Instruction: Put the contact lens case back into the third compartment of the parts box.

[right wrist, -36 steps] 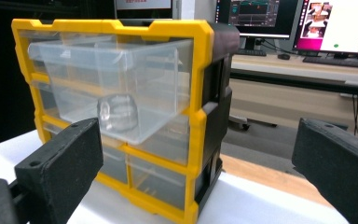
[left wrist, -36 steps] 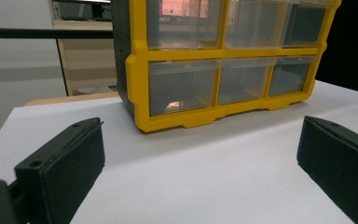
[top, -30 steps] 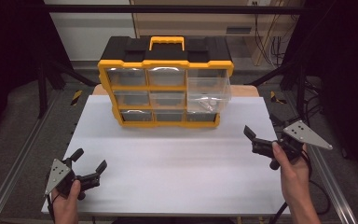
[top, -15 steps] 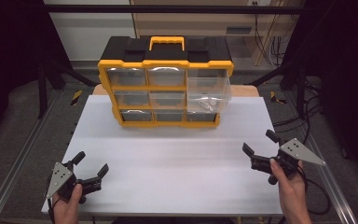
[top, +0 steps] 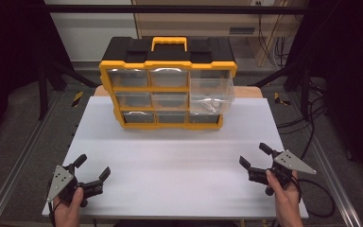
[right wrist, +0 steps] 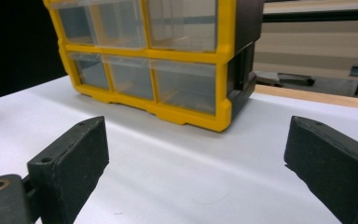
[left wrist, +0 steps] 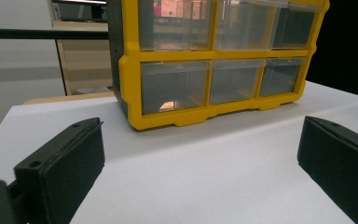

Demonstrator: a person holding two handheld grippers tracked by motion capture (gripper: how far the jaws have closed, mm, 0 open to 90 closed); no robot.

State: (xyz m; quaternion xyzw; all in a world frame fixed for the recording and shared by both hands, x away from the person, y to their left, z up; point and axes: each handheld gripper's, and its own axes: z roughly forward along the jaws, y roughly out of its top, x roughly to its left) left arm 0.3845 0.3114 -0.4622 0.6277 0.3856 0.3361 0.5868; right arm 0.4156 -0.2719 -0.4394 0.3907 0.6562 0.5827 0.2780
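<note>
White bench (top: 179,165), dark room around it, and both pairs of jaws stand wide with nothing between them. The right gripper (top: 256,163) hangs low over the near right corner; its jaws have just been closing a touch, on bare bench, no object in the gap. The left gripper (top: 90,171) sits at the near left corner, jaws spread as well, a hand wrapped round its body. Well apart from both, at the far middle of the bench, stands the yellow and black drawer organiser (top: 168,85), upright, handle on top, clear drawers facing the person. One drawer (top: 211,94) on its right side juts out from the front, with something pale and stringy inside that is too small to make out.

By the look of it this is the start: nothing is touched. The next move would call for a reach forward across open bench to the drawer fronts. In both gripper views the organiser's top is cut off, and the lower drawers' contents stay murky.
</note>
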